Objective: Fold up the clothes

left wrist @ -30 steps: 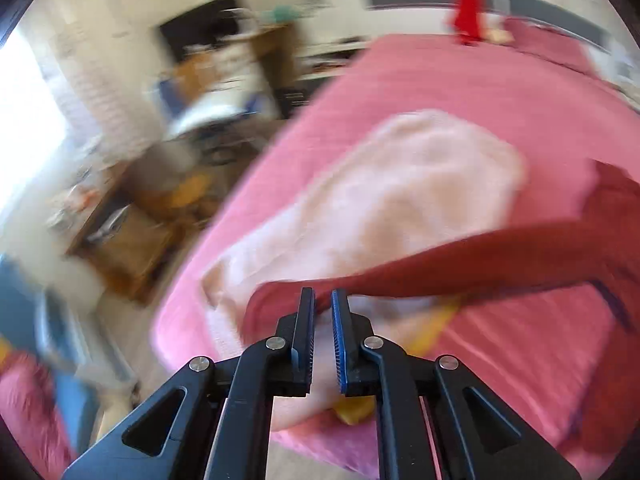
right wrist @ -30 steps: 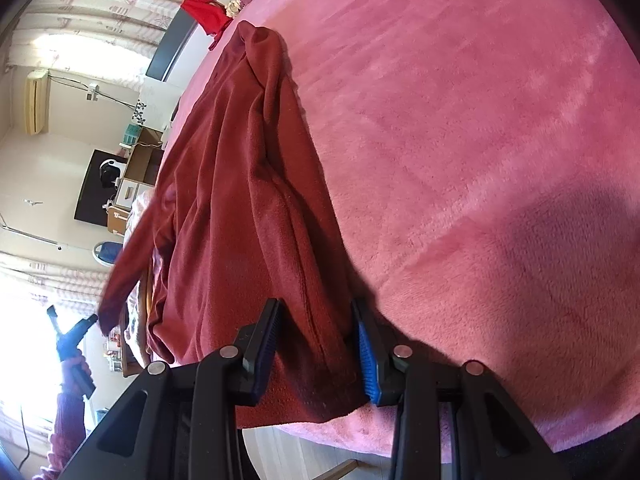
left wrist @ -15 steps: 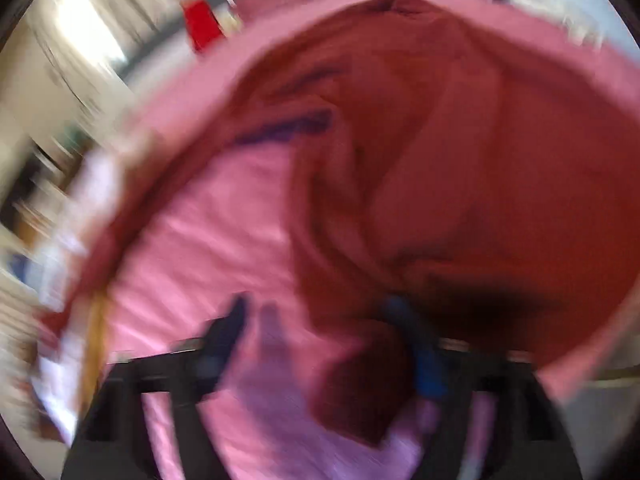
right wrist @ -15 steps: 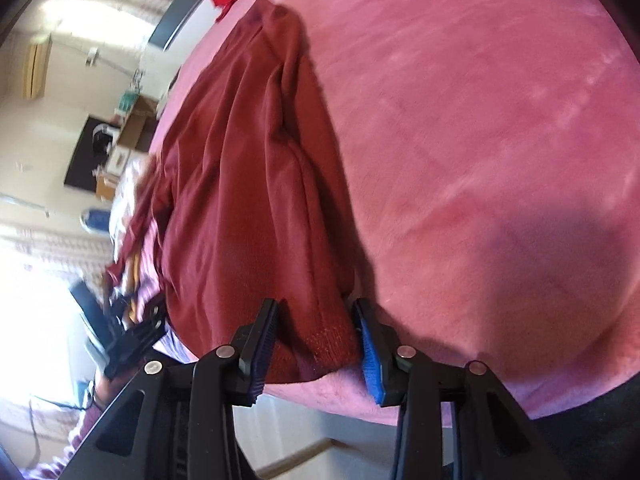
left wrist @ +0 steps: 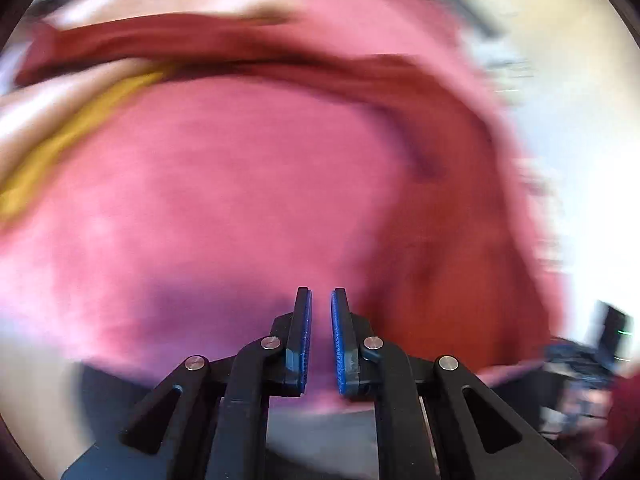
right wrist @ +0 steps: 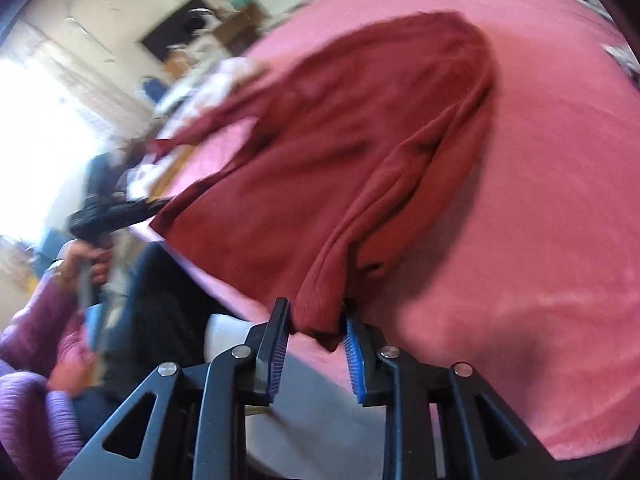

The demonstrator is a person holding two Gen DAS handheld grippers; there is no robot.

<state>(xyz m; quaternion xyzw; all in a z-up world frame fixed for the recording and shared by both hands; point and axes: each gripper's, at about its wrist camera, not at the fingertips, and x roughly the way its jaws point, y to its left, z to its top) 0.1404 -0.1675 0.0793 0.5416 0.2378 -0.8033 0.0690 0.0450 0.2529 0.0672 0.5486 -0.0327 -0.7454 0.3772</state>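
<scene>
Right tool (right wrist: pixel 314 334) pinches a corner of the dark red fleece garment (right wrist: pixel 360 140), draped across the pink plush bed (right wrist: pixel 540 200). Left tool (left wrist: pixel 320 336) nearly closed, empty. Keep the hem taut; regrip left before folding.

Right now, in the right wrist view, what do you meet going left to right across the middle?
Person's hand gripping the black left gripper handle → dark red fleece garment → bare pink plush bedspread.
</scene>
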